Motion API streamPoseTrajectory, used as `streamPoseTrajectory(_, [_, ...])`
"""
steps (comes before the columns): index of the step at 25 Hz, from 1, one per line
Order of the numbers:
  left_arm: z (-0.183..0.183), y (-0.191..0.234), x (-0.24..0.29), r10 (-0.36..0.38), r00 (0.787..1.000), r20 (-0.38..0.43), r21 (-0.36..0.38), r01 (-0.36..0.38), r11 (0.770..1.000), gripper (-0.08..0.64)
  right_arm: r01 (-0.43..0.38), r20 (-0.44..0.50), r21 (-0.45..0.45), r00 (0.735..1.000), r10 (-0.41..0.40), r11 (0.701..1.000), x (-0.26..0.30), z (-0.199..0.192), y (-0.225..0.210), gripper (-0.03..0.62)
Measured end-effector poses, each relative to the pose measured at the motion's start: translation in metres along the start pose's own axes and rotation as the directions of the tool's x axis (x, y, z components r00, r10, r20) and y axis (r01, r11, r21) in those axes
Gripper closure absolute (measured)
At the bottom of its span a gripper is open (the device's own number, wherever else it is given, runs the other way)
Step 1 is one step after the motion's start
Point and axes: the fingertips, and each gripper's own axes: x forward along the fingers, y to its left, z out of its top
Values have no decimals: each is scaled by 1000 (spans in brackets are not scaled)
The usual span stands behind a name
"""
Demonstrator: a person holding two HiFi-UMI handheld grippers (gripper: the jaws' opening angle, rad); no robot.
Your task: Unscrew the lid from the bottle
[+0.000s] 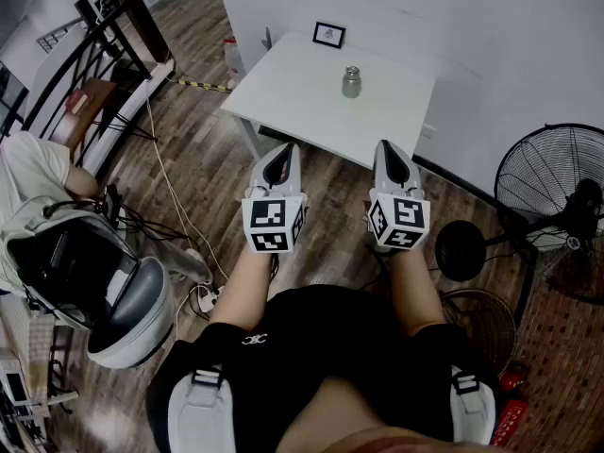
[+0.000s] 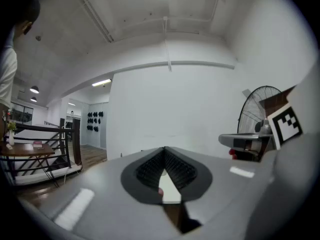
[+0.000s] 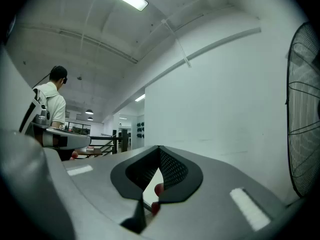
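Note:
A small grey-green bottle (image 1: pixel 351 82) with a silver lid stands upright near the middle of the white table (image 1: pixel 293 97) in the head view. Both grippers are held side by side in front of the table, well short of it. My left gripper (image 1: pixel 281 155) is shut with nothing in it, its tips meeting (image 2: pixel 164 150) in the left gripper view. My right gripper (image 1: pixel 390 151) is likewise shut and empty, its tips closed together (image 3: pixel 158 150) in the right gripper view. The bottle does not show in either gripper view.
A small framed picture (image 1: pixel 328 34) stands at the table's far edge. A black floor fan (image 1: pixel 552 192) stands to the right by the white wall. Cables (image 1: pixel 165 182) trail over the wooden floor at left, beside a grey-white pod chair (image 1: pixel 123 310). A person (image 3: pixel 50 101) stands further off.

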Motion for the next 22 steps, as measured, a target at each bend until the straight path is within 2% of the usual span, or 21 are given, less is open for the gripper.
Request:
streamPoseTrajectory(15, [-14,-31,-5,48,999,7,-1,-48,999,509,-36,29,-14,999,37,999,-16,-6,-20,594])
streamPoseTrajectory(22, [-17,-20,11,39,999,6,-10,-39,999,509,-23,25,-23,999,23,999,-1,-8,-20,594])
